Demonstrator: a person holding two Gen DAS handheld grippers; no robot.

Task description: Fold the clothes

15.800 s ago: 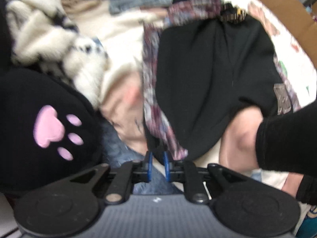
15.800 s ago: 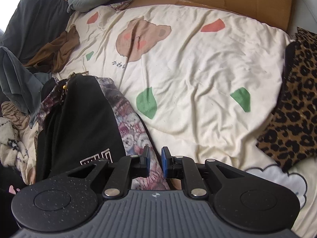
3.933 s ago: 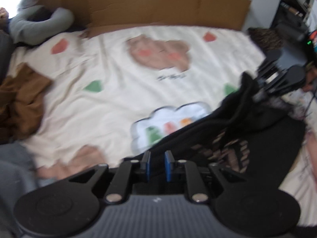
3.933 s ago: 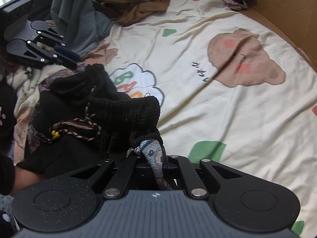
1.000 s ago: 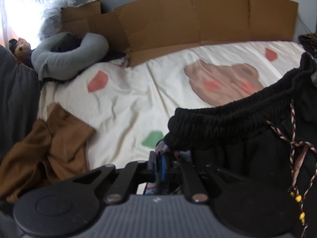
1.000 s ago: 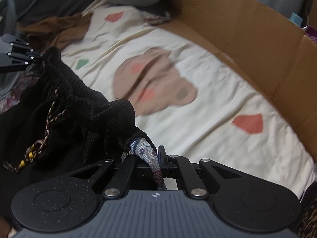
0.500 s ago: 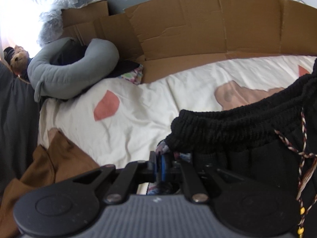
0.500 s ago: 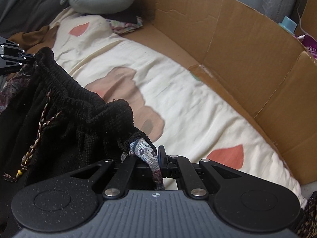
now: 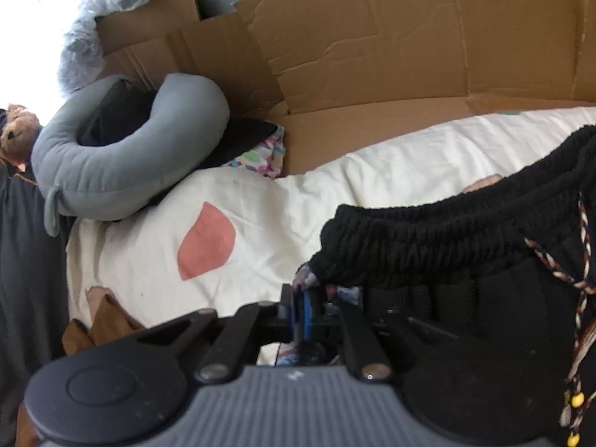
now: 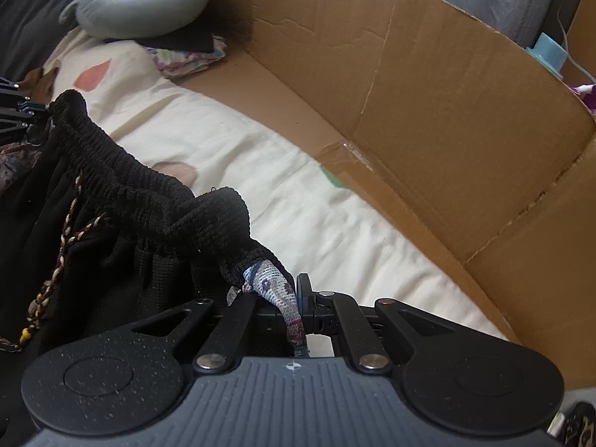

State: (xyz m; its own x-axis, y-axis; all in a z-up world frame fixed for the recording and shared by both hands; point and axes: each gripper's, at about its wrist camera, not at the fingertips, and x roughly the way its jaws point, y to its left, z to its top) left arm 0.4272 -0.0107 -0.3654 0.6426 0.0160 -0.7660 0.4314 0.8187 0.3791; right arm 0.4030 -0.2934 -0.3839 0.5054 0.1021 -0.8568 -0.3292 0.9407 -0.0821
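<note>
Black shorts (image 9: 465,253) with an elastic waistband, a braided drawstring (image 9: 577,298) and patterned side trim hang stretched between my two grippers above the cream bedsheet (image 9: 372,171). My left gripper (image 9: 300,300) is shut on the waistband's left corner. In the right wrist view the same shorts (image 10: 130,223) run off to the left, and my right gripper (image 10: 294,305) is shut on the other corner, pinching the patterned trim (image 10: 275,290). The left gripper (image 10: 16,113) shows at that view's far left edge.
A brown cardboard wall (image 9: 409,48) (image 10: 428,111) borders the far side of the bed. A grey neck pillow (image 9: 111,156) (image 10: 141,0) lies by it, over a dark cloth and a folded patterned cloth (image 10: 190,57). Brown clothing (image 9: 100,324) lies lower left.
Both grippers have carried the stretched shorts across the bed towards the cardboard wall. The wall and neck pillow now look closer, and the bear print has slid under the shorts.
</note>
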